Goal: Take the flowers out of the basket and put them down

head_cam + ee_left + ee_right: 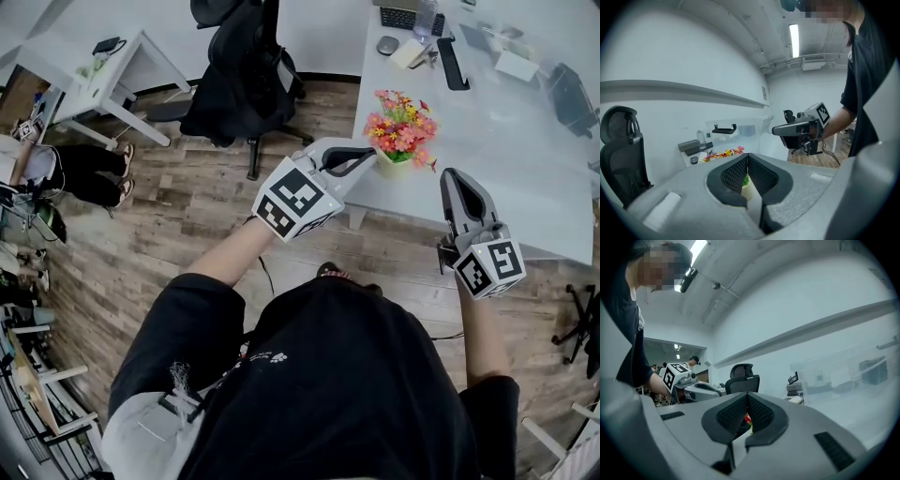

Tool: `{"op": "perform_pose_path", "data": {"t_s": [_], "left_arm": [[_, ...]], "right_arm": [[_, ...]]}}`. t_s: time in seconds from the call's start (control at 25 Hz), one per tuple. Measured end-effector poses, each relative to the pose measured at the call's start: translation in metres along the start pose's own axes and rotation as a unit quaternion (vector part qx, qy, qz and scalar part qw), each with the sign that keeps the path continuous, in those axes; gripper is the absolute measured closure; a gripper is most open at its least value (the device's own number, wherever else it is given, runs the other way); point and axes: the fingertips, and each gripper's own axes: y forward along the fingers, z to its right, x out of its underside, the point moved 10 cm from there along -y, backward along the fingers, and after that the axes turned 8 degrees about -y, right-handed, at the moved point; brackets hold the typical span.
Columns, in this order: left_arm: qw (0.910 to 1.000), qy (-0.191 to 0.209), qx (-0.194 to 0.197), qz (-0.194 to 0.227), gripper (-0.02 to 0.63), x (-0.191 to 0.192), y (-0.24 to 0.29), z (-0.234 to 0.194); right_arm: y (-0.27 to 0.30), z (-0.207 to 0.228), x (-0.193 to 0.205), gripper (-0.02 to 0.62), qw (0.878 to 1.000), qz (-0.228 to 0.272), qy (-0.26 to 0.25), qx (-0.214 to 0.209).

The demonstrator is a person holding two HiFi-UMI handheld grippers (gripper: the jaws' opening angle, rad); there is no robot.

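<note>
A bunch of pink, orange and yellow flowers (403,127) stands in a small pale basket (394,169) near the front left corner of the white desk (506,169). My left gripper (373,153) is shut and empty, its tips just left of the basket, close to it. My right gripper (448,175) is also shut and empty, a little right of the flowers and pointing at the desk. The left gripper view looks past the shut left gripper (747,157) to the flowers (723,153). In the right gripper view a bit of the flowers (748,419) shows behind the shut right gripper (747,397).
A black office chair (246,75) with a dark jacket stands left of the desk. At the desk's far end lie a keyboard (453,64), a mouse (387,44) and small items. A small white table (103,75) and a seated person (84,173) are at far left, on the wooden floor.
</note>
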Motion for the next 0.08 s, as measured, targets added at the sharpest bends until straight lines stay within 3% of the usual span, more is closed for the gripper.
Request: {"op": "perform_pose_path", "data": {"t_s": [0.08], "left_arm": [[1.0000, -0.004, -0.001, 0.000, 0.598, 0.0009, -0.0007, 0.0019]], "right_arm": [[-0.0018, -0.0010, 0.0003, 0.583, 1.000, 0.005, 0.001, -0.004]]}}
